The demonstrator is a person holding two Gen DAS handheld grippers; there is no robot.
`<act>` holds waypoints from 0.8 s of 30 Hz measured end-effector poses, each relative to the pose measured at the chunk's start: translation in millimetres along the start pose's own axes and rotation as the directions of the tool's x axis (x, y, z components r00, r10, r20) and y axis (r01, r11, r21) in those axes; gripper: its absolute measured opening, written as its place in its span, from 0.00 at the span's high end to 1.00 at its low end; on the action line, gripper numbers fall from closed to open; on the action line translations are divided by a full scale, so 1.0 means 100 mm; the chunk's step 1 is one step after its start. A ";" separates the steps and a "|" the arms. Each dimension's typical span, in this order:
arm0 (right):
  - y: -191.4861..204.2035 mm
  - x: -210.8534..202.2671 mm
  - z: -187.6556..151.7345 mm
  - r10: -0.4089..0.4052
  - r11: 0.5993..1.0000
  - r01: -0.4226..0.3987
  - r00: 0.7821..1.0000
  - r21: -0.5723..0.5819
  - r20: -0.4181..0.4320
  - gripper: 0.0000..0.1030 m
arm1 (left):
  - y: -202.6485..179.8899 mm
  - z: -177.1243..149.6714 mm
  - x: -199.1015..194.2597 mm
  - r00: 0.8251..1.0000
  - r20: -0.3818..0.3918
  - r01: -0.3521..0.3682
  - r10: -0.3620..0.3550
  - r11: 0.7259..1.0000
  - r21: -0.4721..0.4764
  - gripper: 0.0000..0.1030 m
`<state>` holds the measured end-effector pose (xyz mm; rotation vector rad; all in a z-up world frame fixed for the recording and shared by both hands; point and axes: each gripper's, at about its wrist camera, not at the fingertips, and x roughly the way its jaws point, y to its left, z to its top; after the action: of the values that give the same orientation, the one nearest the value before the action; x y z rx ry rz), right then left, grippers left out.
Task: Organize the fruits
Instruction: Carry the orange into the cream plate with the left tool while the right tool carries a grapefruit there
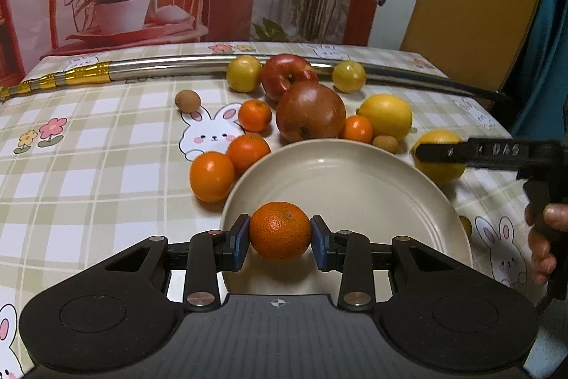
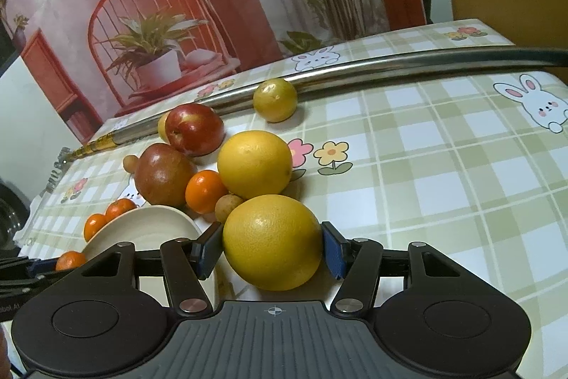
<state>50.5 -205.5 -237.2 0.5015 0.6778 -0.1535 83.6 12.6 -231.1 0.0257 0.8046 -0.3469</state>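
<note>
- Now left gripper (image 1: 280, 233) is clamped on a mandarin (image 1: 280, 230), blue pads pressing both sides, fruit lifted over the near rim of the plate (image 1: 355, 173).
- Right gripper (image 2: 272, 246) is around the near yellow citrus (image 2: 272, 242); left pad touches it, right pad sits at its edge, jaws not moving. In the left wrist view a black finger lies across this fruit (image 1: 440, 156) at 3 o'clock of the plate.
- Citrus rests on the table (image 2: 443, 166), just off the plate (image 2: 149, 226) rim.
- Plate is cream, nothing lying in it.
- Loose fruit around the plate in the left wrist view: two mandarins (image 1: 212, 176) at 9–10 o'clock, touching each other and the rim; dark red apple (image 1: 310, 111) at 12; small mandarin (image 1: 255, 115) at 11; another small mandarin (image 1: 356, 129) and second yellow citrus (image 1: 386, 116) at 1.
- Small brown fruit (image 1: 385, 144) at the rim, 1 o'clock; another brown fruit (image 1: 187, 101) farther out at 10.
- Red apple (image 1: 287, 73) behind the dark one, with two small yellow-green fruits (image 1: 244, 73) either side, against a metal pole (image 1: 159, 64) lying across the far table.
- Person's hand (image 1: 543, 237) on the right gripper's handle, at the right edge.
- Checked cloth with rabbits and flowers covers the table.
</note>
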 end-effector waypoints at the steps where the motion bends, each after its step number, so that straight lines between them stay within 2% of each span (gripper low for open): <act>1: 0.00 -0.02 0.00 0.008 1.000 -0.008 1.000 0.005 0.007 0.47 | 0.00 -0.01 0.01 1.000 -0.006 -0.001 0.001 1.000 0.001 0.63; 9: 0.13 -0.26 0.06 0.050 0.999 -0.049 0.998 -0.017 0.046 0.47 | -0.04 -0.08 0.01 0.999 -0.041 -0.002 0.002 1.000 -0.002 0.63; 17: 0.52 -0.29 -0.08 0.120 0.984 -0.123 0.992 -0.126 -0.035 0.47 | -0.06 -0.13 -0.04 0.999 -0.053 -0.006 0.005 1.000 -0.010 0.63; 24: 0.73 -0.27 -0.25 0.119 0.977 -0.131 0.989 -0.167 -0.082 0.47 | -0.08 -0.20 -0.07 0.999 -0.047 0.007 -0.008 1.000 -0.016 0.63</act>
<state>36.9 -130.2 -208.3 0.3832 0.7207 0.0421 62.5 9.9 -238.8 0.0166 0.8545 -0.3478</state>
